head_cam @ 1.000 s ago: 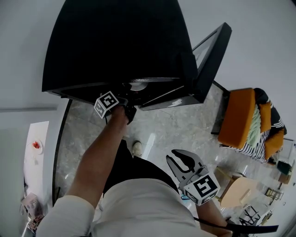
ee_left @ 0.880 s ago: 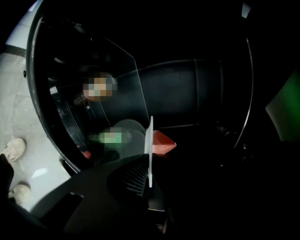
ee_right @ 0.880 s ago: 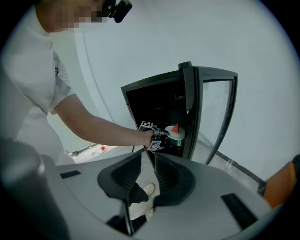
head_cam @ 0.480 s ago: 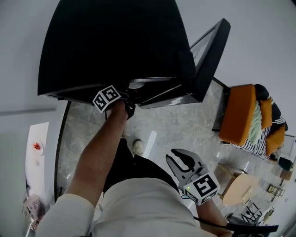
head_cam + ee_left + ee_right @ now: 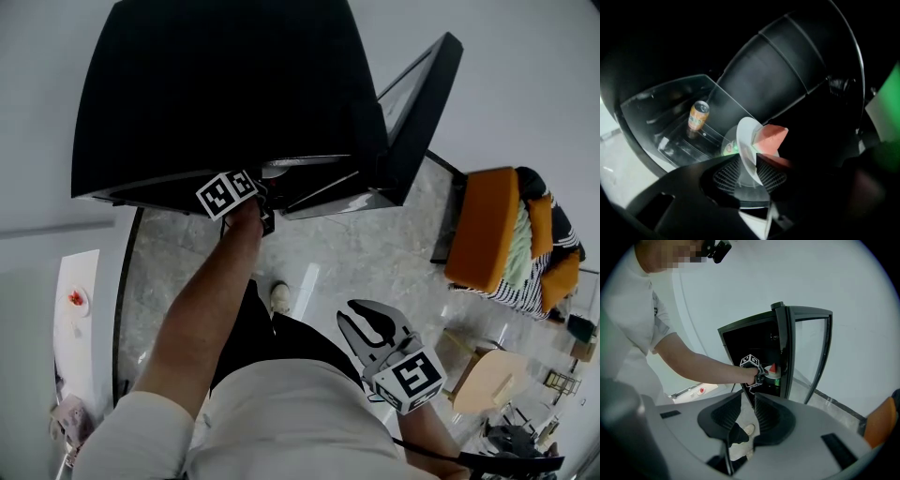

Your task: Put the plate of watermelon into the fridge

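My left gripper [image 5: 749, 161] reaches into the black fridge [image 5: 234, 84], whose glass door [image 5: 422, 112] stands swung open to the right. Its jaws are opening, and the rim of the white plate [image 5: 746, 145] still stands between them. A red watermelon wedge [image 5: 771, 137] lies on that plate, just above a glass shelf. In the right gripper view the plate [image 5: 773, 374] shows inside the fridge doorway, in front of the left gripper [image 5: 761, 376]. My right gripper [image 5: 364, 321] hangs low by my waist, open, with nothing between its fingers.
An orange drink can [image 5: 698, 116] and a green bottle [image 5: 729, 148] stand on lower fridge shelves. An orange chair [image 5: 487, 234] with striped cloth stands at the right, a wooden stool [image 5: 487, 384] below it. A white counter [image 5: 75, 319] with a small dish runs along the left.
The left gripper's marker cube has shifted up and to the right, farther into the fridge opening. The right gripper has stayed where it was.
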### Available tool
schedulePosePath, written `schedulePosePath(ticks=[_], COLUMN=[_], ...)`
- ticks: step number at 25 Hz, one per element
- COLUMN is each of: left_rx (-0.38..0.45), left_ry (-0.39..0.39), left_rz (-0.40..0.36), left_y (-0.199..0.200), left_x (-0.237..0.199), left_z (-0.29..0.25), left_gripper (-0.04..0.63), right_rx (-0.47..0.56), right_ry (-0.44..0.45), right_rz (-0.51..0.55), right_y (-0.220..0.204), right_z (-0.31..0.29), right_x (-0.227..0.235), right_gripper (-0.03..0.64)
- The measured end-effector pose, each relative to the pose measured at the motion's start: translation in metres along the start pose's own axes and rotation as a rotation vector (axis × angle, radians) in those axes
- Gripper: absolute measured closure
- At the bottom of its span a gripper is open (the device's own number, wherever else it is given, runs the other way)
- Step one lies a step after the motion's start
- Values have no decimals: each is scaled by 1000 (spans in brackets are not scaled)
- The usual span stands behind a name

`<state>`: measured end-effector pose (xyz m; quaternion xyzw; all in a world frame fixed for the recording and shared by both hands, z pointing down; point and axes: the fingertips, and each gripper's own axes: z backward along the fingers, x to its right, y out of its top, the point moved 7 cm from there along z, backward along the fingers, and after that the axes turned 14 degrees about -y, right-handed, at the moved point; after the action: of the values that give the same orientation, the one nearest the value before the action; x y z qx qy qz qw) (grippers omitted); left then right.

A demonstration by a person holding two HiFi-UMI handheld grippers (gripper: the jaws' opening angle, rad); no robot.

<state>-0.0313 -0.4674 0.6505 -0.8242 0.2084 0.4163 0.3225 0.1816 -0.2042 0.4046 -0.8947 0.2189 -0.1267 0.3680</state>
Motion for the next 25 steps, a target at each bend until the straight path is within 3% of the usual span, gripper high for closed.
schedulePosePath(ticks=[4,13,25], left_rx=[9,23,30], left_ry=[63,106,72], left_rz=[-79,-204,-222], left_y=[1,-1,-14], left_x=[1,9,24], left_z=[1,5,43], left_gripper=[454,351,351], right_rx=[2,17,71], right_ry=[-7,-24,11], right_rz=[-8,-22,-5], right_y=[-4,-12,-22], right_z=[4,14,34], right_x=[2,4,-3], right_gripper=[518,518,518])
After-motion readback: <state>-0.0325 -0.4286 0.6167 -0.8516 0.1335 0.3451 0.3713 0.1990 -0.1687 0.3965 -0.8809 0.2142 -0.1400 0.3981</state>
